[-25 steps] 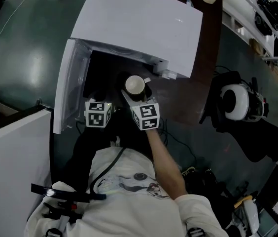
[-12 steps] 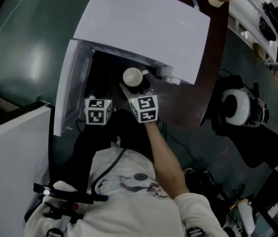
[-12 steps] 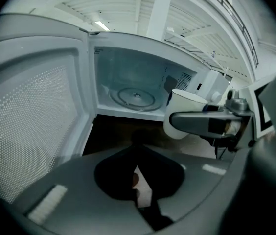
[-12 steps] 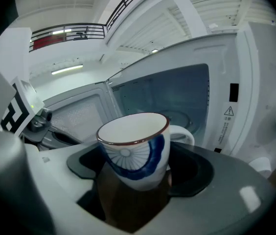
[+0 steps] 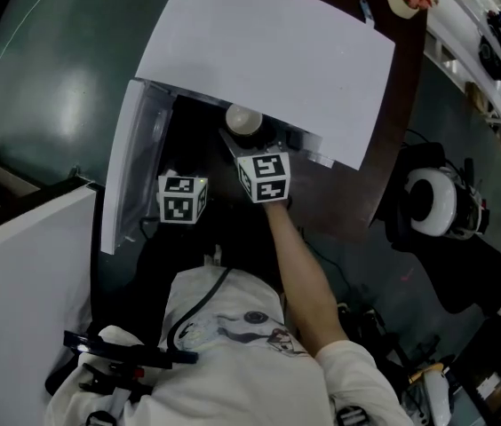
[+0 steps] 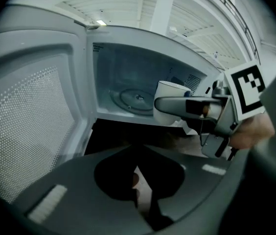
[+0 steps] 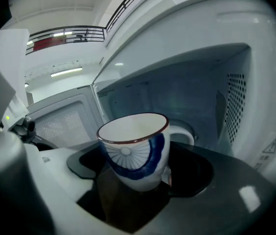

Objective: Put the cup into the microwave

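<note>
Jaws of right gripper (image 7: 139,182) pinching cup (image 7: 134,148), at microwave (image 5: 268,56) opening, left gripper (image 6: 139,187) jaws pressed together

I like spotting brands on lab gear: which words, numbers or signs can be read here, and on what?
No word or number is readable.
Microwave: warning triangle; print below it too small.
Marker cubes: black-and-white square codes, no letters.
Cup: blue wheel pattern, no text.
Shirt: print too blurred.

right arm (image 5: 299,273) outstretched, right gripper (image 7: 139,182) jaws clamped on cup (image 7: 135,146); left gripper (image 6: 135,180) jaws together, nearer body.
</note>
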`<state>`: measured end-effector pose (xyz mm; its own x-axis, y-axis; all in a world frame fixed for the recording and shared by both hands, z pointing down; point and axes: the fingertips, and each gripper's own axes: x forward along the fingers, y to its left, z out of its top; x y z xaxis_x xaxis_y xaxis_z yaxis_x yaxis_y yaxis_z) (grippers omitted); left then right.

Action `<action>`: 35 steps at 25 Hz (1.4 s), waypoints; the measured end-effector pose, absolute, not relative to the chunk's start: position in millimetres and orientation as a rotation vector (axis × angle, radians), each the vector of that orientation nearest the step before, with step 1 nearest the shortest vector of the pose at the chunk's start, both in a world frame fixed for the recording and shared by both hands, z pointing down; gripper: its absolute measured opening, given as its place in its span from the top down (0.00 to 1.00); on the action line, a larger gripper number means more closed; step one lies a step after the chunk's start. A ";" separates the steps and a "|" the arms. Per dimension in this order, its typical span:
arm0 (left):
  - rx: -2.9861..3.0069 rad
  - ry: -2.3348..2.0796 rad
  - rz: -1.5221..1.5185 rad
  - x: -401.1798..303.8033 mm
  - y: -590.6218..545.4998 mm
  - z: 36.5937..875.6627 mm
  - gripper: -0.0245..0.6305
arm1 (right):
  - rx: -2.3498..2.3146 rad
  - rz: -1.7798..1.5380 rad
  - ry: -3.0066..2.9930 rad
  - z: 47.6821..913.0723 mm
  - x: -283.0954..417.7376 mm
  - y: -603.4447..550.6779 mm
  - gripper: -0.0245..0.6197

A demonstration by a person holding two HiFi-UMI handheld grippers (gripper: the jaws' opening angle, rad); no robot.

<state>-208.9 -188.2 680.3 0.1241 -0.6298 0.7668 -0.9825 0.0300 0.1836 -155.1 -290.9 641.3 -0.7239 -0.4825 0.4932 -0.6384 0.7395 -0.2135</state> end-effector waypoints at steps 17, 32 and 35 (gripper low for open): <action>1.694 -1.559 0.649 -210.8 -188.2 681.7 0.96 | 0.976 0.485 -2.551 644.1 -175.2 -345.4 0.35; 1.696 -1.538 0.684 -211.6 -175.6 689.2 0.96 | 1.090 0.466 -2.535 656.6 -175.8 -377.9 0.35; 1.689 -1.536 0.696 -213.8 -172.9 693.7 0.96 | 1.099 0.464 -2.534 657.5 -177.2 -381.8 0.35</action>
